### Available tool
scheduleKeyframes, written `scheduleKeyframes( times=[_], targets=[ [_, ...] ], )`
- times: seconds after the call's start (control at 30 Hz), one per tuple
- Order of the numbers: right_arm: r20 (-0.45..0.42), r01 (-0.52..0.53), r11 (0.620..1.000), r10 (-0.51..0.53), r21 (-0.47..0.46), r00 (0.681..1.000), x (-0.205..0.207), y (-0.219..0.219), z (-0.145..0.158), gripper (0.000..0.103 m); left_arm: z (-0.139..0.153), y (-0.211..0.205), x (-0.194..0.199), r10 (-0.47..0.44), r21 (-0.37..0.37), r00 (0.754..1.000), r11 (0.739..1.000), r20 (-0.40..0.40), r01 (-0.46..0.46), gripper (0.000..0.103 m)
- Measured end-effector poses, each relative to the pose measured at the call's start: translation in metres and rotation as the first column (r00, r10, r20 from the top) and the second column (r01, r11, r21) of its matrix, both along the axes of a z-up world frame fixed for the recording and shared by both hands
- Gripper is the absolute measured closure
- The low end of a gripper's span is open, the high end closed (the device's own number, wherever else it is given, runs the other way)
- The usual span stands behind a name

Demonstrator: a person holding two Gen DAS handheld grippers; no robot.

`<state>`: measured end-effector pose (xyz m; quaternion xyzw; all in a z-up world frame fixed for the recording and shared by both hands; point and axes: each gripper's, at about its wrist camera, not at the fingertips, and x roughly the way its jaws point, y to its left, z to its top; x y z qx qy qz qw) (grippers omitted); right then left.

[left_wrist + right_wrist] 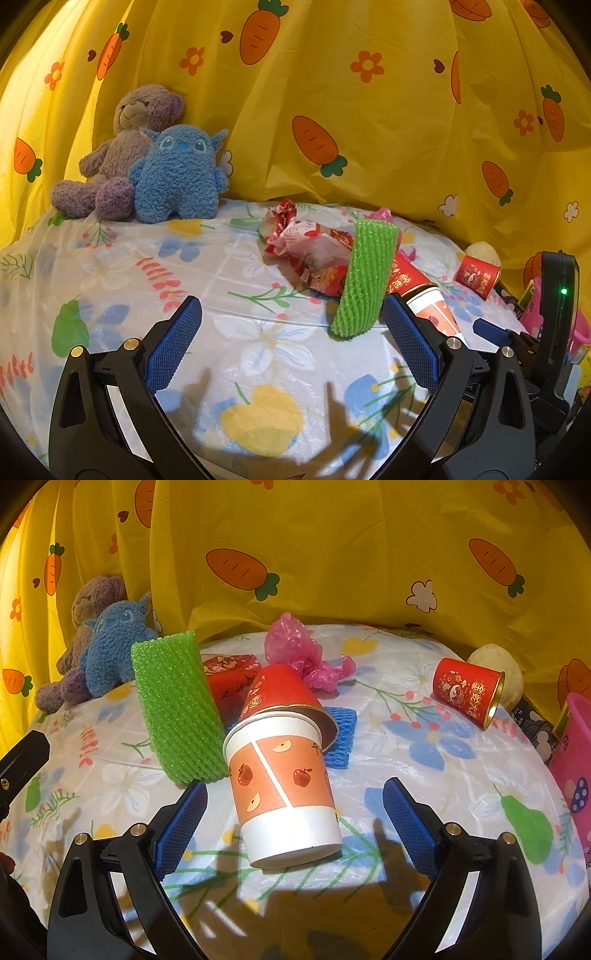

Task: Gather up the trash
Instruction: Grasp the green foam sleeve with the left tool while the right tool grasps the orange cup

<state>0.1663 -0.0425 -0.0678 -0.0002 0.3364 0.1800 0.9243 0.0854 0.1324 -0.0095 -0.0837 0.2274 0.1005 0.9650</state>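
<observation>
Both my tongs were spread wide, gripping nothing. Left tongs hovered over the table, which had a flowered plastic cover; the green foam net stood tilted just ahead of my right finger, not between the pads. Right tongs straddled the apple-print paper cup, which lay on its side with its base toward me. Fingers were either side of the cup, apart from it, no contact.

Trash sat in a cluster near the middle of the table, toward the back edge. A red paper cup was nested mouth-to-mouth into the apple cup's rim. The green net leaned just left of both cups, touching or nearly so, I couldn't tell. Behind it lay a crumpled red wrapper. A pink plastic bag was bunched up behind the red cup. A blue foam net lay flat under the red cup's right side.

Toward the right edge, well apart from the pile: a small red can on its side, open end to the right, with a pale round thing just behind it. A pink bin was at the far right edge.

Back left corner: a purple bear and a blue plush, touching, against the yellow carrot-print curtain.
</observation>
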Motion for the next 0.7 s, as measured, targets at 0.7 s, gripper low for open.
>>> scheduleKeyframes(
  times=[0.7],
  targets=[
    [-0.029,-0.03,0.993,0.034,0.112,0.999,-0.031,-0.041,-0.004,0.044,-0.01,-0.031,0.058,-0.133,-0.054,0.989,0.99,-0.071,0.129,0.021]
  ],
)
